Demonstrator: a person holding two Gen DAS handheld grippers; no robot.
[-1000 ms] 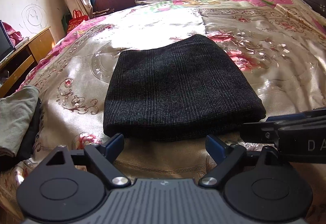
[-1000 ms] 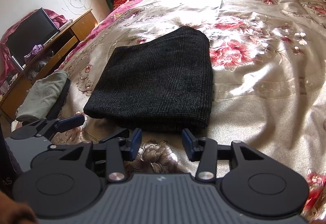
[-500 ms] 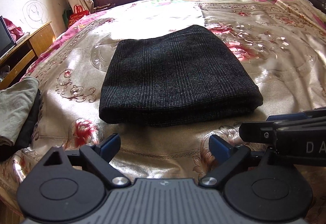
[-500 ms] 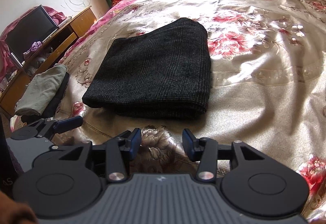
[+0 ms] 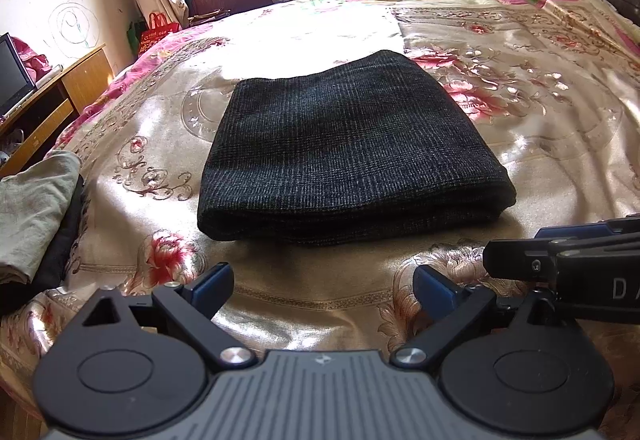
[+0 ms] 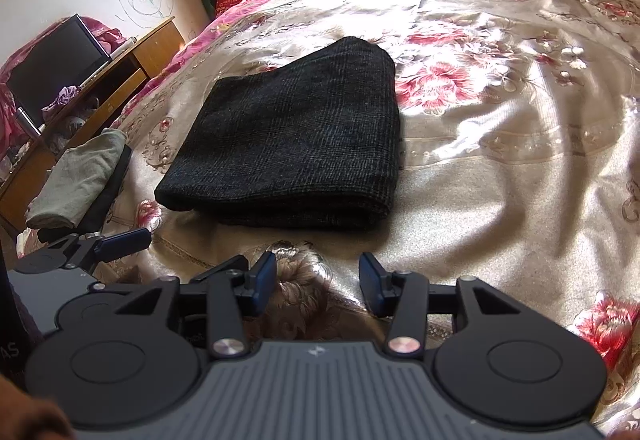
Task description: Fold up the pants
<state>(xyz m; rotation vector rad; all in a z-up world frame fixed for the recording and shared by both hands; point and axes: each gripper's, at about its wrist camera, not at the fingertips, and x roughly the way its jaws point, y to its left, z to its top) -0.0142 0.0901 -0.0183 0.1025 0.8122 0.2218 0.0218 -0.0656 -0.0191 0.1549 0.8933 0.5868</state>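
One folded pants (image 5: 344, 155) mid-bed (image 5: 540, 143); one clothes pile (image 5: 32, 215) at its left edge; two grippers: left (image 5: 324, 290), right (image 6: 318, 278).

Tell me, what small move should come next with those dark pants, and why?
Probably just draw both hands back. The dark pants already lie as a neat folded stack on the bedspread, and the left gripper and right gripper are open and empty, short of the near edge.

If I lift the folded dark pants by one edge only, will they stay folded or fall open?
The pants would probably sag and unfold: they are soft woven cloth in loose stacked layers, with rounded edges. Pushed instead, they may slide as one bundle, since the bedspread looks glossy. They likely have some weight, being thickly layered.
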